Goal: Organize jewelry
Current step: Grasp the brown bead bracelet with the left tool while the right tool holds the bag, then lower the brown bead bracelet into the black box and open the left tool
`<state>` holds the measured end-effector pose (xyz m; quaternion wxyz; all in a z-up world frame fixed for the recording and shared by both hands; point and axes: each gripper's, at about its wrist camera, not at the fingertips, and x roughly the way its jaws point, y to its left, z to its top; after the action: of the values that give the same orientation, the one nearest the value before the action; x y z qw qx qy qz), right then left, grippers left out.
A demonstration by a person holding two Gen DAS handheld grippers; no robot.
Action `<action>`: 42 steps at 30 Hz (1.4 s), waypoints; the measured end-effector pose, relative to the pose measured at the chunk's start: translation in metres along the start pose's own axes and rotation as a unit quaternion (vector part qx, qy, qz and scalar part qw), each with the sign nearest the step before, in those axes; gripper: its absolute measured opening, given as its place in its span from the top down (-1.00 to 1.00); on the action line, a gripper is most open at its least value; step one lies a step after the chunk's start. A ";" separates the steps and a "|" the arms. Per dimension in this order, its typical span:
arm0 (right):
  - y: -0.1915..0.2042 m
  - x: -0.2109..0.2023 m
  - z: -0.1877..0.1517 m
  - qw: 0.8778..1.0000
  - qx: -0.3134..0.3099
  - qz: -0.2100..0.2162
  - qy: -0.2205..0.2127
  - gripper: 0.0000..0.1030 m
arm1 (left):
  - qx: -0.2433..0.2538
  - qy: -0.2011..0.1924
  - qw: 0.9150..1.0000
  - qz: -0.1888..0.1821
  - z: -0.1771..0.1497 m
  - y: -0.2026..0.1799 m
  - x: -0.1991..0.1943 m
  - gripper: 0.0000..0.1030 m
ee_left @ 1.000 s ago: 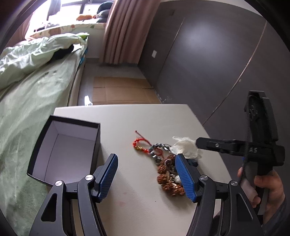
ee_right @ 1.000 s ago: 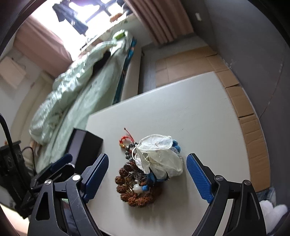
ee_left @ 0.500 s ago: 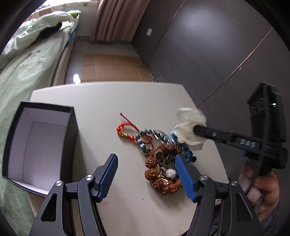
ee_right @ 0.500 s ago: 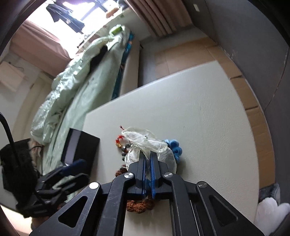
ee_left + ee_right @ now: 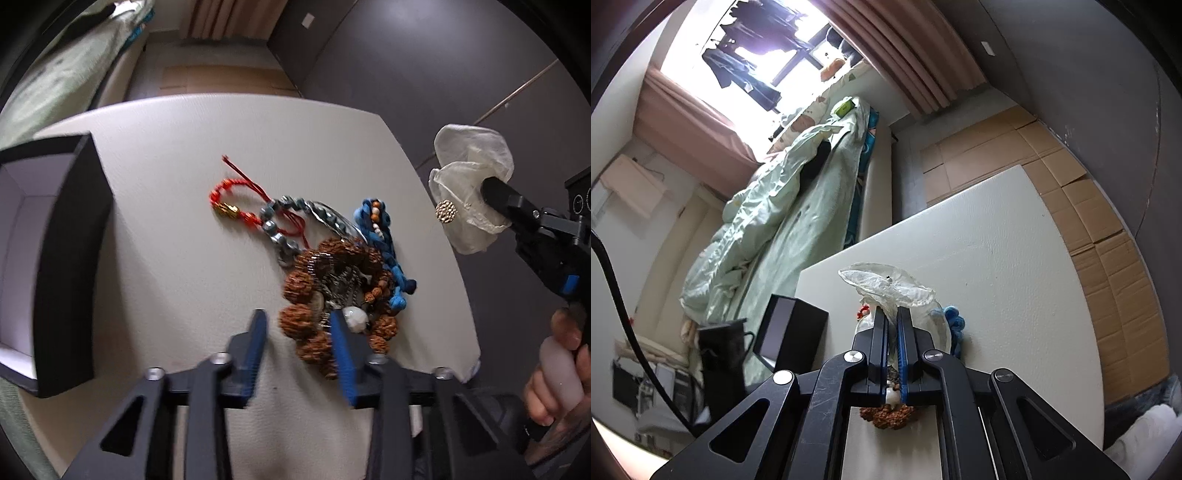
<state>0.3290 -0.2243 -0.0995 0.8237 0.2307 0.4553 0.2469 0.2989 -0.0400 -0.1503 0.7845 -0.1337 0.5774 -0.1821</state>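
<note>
A tangled jewelry pile lies on the white table (image 5: 166,258): a red cord bracelet (image 5: 236,199), a grey bead chain (image 5: 280,229), a blue braided cord (image 5: 384,236) and a brown knobbly bead bracelet (image 5: 314,295). My left gripper (image 5: 299,332) hovers low over the brown bracelet. Its jaws are closing, with the nearest brown beads between them and a gap still at the left pad. My right gripper (image 5: 892,321) is shut on a white gauzy hair tie (image 5: 469,192) with a gold bead. It holds the tie up off the pile, beyond the table's right edge.
An open black box (image 5: 66,258) with a white inside stands at the table's left edge. A hand (image 5: 561,369) grips the right gripper's handle. Off the table are a bed with a green quilt (image 5: 775,221), cardboard flooring (image 5: 1108,240) and a dark wall (image 5: 406,55).
The right gripper shut on the white gauzy tie and lifted it off the pile to the right. The left gripper dropped closer to the pile and its jaws narrowed around the brown beads.
</note>
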 end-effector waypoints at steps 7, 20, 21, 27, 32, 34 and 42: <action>0.006 -0.010 -0.003 1.000 0.006 0.003 -0.012 0.88 | 0.024 -0.045 0.999 0.007 0.004 -0.019 -0.030 0.61; 0.006 -0.017 -0.007 0.999 0.017 0.014 -0.023 0.88 | 0.084 -0.114 0.990 0.028 0.006 -0.059 -0.105 0.62; 0.008 -0.016 -0.007 0.999 0.016 0.018 -0.022 0.88 | 0.087 -0.123 0.988 0.032 0.006 -0.060 -0.115 0.62; 0.022 -0.008 -0.009 0.999 0.006 0.044 -0.016 0.88 | 0.081 -0.159 0.983 0.047 0.007 -0.046 -0.158 0.62; 0.045 0.003 -0.012 0.997 -0.003 0.073 -0.015 0.88 | 0.073 -0.181 0.979 0.067 0.010 -0.033 -0.185 0.62; 0.053 0.008 -0.014 0.996 -0.006 0.082 -0.015 0.88 | 0.068 -0.187 0.977 0.071 0.011 -0.026 -0.193 0.62; 0.100 0.036 -0.023 0.992 -0.026 0.124 -0.014 0.88 | 0.054 -0.209 0.972 0.093 0.006 0.002 -0.224 0.62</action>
<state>0.3068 -0.1215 -0.0732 0.7991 0.2671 0.4048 0.3554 0.2447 0.0604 0.0427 0.9075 -0.0718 0.3999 -0.1071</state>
